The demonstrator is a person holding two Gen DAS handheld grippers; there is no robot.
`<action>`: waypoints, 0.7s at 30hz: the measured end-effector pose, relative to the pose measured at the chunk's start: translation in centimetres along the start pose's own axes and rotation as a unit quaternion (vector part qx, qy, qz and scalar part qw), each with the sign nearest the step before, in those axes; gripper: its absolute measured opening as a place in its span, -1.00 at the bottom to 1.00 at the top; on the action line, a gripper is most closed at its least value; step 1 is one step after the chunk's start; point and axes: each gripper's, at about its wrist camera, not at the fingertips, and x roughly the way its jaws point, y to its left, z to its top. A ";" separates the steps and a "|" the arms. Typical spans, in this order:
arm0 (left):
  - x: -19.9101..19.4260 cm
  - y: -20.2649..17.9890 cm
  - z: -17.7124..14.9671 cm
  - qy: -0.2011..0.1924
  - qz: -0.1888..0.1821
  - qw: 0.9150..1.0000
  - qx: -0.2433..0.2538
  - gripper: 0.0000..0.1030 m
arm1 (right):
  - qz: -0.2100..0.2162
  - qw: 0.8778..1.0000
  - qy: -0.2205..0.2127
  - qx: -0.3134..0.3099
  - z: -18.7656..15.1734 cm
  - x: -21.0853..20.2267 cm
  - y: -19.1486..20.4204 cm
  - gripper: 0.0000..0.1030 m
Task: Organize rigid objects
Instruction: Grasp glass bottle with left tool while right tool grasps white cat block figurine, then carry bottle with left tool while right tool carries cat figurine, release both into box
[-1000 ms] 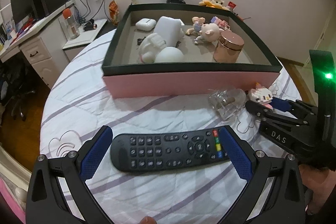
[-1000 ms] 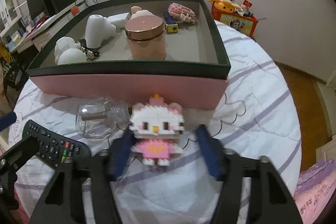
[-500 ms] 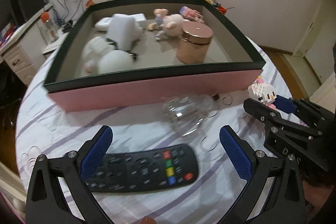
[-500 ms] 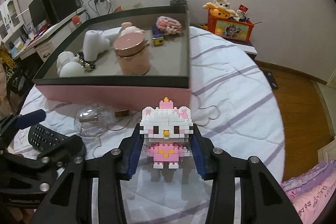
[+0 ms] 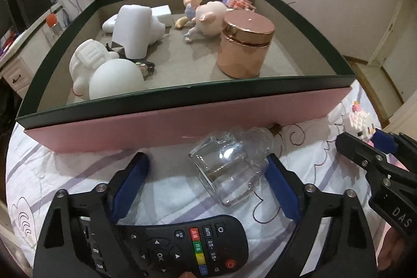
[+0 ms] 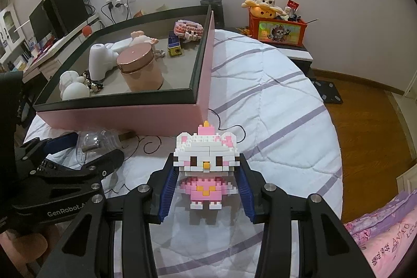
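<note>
A clear glass bottle lies on its side on the quilt in front of the pink box. My left gripper straddles it and its jaws are closing. The right pad is at the bottle's side, while the left pad stands well apart from it. A black remote lies under that gripper's base. My right gripper is shut on a white and pink block cat figure, held upright above the quilt. The same figure shows at the right edge of the left wrist view.
The box has a dark green rim and holds a rose-gold jar, a pig figure and several white items. A red toy box stands beyond the round quilted table. Wooden floor lies to the right.
My left gripper has moved forward off the remote to either side of the glass bottle, and its jaws have narrowed. The right gripper has kept the cat figure and shifted right, away from the box.
</note>
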 end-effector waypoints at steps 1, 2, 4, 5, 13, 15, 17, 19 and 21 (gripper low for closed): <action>-0.2 -0.1 -0.1 -0.003 -0.005 1.000 0.004 0.52 | 0.001 1.000 0.000 0.000 0.0 0.0 0.1 -0.14; -0.5 -0.2 -0.2 -0.004 -0.018 1.000 0.006 0.29 | 0.001 1.000 -0.001 -0.001 -0.1 -0.1 0.1 -0.14; -0.8 -0.4 -0.3 -0.006 -0.029 0.999 0.010 0.11 | 0.003 1.000 -0.001 -0.002 -0.1 -0.3 0.3 -0.14; -0.9 -0.4 -0.3 -0.007 -0.032 0.999 0.009 0.11 | 0.003 1.000 -0.002 -0.003 -0.2 -0.4 0.4 -0.14; -2.2 1.5 -0.3 -0.012 -0.065 0.998 -0.014 0.11 | 0.001 1.000 -0.007 -0.006 -0.6 -1.6 0.8 -0.14; -2.9 1.8 -0.7 -0.016 -0.066 0.998 -0.016 0.11 | 0.000 1.000 -0.010 -0.007 -0.6 -2.0 1.0 -0.14; -3.7 1.9 -1.0 -0.021 -0.066 0.997 -0.017 0.11 | 0.000 1.000 -0.012 -0.010 -0.5 -2.4 1.2 -0.14; -5.1 2.4 -1.3 -0.030 -0.066 0.997 -0.020 0.11 | 0.002 1.000 -0.015 -0.011 -0.5 -2.8 1.5 -0.14; -6.6 3.0 -1.3 -0.042 -0.064 0.997 -0.021 0.11 | 0.005 1.000 -0.019 -0.014 -0.2 -3.3 1.8 -0.14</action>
